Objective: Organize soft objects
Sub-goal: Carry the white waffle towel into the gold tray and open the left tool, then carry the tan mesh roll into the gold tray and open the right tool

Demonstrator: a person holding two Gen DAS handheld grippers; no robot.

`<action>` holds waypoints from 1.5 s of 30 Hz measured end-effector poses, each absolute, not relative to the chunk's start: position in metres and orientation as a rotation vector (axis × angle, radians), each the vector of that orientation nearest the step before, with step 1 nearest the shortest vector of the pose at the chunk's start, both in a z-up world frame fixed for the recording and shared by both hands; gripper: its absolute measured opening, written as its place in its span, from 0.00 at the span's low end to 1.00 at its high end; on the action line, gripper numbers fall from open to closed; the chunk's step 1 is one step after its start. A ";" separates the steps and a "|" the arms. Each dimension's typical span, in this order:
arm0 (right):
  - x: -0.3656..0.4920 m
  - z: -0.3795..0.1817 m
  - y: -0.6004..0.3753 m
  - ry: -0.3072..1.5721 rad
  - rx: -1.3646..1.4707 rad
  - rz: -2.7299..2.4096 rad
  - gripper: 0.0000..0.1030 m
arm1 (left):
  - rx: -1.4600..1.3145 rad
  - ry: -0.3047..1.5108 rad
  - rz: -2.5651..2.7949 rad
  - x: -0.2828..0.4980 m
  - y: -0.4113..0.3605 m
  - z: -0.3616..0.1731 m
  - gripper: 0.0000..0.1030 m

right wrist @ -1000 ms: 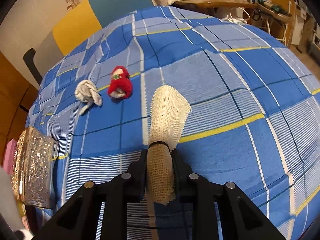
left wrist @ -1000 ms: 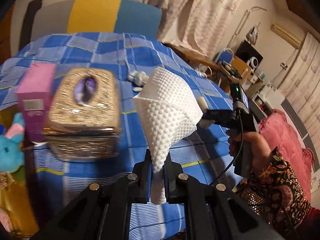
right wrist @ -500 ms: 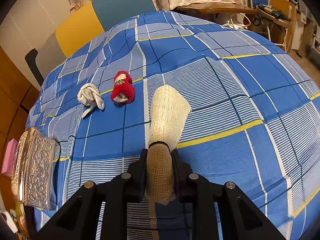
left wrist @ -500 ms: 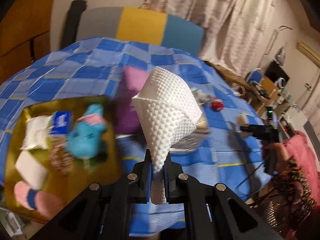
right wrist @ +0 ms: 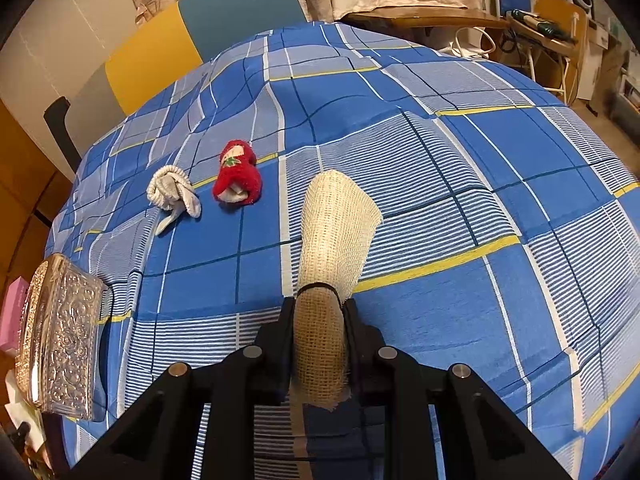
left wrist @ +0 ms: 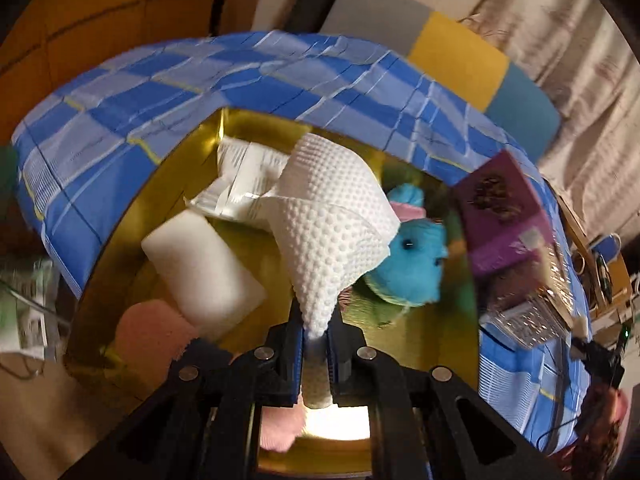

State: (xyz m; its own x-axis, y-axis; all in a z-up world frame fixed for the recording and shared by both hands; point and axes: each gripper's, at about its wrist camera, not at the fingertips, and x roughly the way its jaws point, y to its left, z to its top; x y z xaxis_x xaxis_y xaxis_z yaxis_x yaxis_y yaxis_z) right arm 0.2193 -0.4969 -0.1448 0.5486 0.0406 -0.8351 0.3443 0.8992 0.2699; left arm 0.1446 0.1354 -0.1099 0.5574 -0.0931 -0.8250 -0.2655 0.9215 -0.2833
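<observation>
A white dimpled cloth (left wrist: 332,220) is pinched at its narrow end by the left gripper (left wrist: 316,344), its long axis running straight out from the fingers and fanning wide above a gold tray (left wrist: 132,216), where a white foam block (left wrist: 200,268), a white packet (left wrist: 240,180), a pink pad (left wrist: 152,332) and a blue plush toy (left wrist: 412,256) are seen. A beige mesh roll (right wrist: 332,256) is clamped by the right gripper (right wrist: 318,340), pointed forward and slightly right over the blue checked tablecloth (right wrist: 480,184). Farther off, a red sock (right wrist: 236,178) and a grey sock (right wrist: 172,194) lie side by side, apart, with a silver tissue box (right wrist: 60,340) at the left edge.
</observation>
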 end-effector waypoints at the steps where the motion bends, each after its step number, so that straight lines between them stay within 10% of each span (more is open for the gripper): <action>1: 0.219 -0.145 -0.497 0.980 0.432 -0.190 0.22 | -0.403 0.988 0.134 0.147 0.136 -0.113 0.16; 6: 0.216 -0.144 -0.500 0.970 0.447 -0.200 0.22 | -0.444 1.013 0.187 0.149 0.143 -0.120 0.38; 45: 0.135 -0.035 -0.132 0.876 0.124 0.607 0.22 | -0.394 0.786 -0.037 0.113 0.151 -0.077 0.39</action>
State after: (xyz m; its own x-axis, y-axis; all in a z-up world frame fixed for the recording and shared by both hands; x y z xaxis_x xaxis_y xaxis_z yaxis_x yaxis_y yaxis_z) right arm 0.1350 -0.1325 -0.0346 0.4839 0.5466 -0.6834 -0.4480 0.8256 0.3431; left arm 0.1133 0.1512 -0.0769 0.7097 -0.1777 -0.6817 -0.1128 0.9265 -0.3590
